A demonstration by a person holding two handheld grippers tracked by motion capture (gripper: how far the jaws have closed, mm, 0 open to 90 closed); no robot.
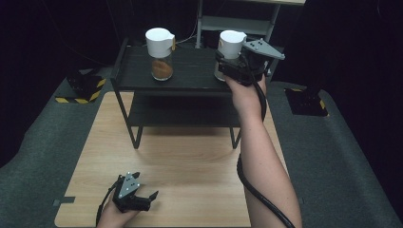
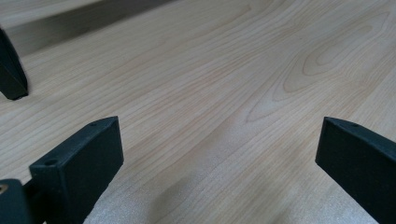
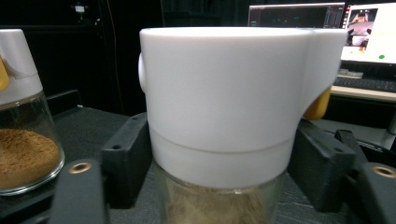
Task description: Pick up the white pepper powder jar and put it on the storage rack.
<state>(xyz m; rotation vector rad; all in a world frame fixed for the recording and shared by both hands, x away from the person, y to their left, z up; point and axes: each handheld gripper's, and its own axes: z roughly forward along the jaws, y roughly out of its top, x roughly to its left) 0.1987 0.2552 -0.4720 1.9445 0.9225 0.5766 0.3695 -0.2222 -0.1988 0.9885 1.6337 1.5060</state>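
The glass jar (image 1: pixel 228 52) stands upright on the top shelf of the black rack (image 1: pixel 190 71), towards its right end, well apart from the other jar. A tall white cap (image 3: pixel 229 102) with a spout covers its upper half, an orange-yellow tab peeks from behind, and pale, fibrous contents show through the clear glass below

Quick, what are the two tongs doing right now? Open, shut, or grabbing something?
Left tongs: open, holding nothing, low over the light wooden table.
Right tongs: jaws either side of the white-lidded glass jar on the black shelf; grip cannot be told.
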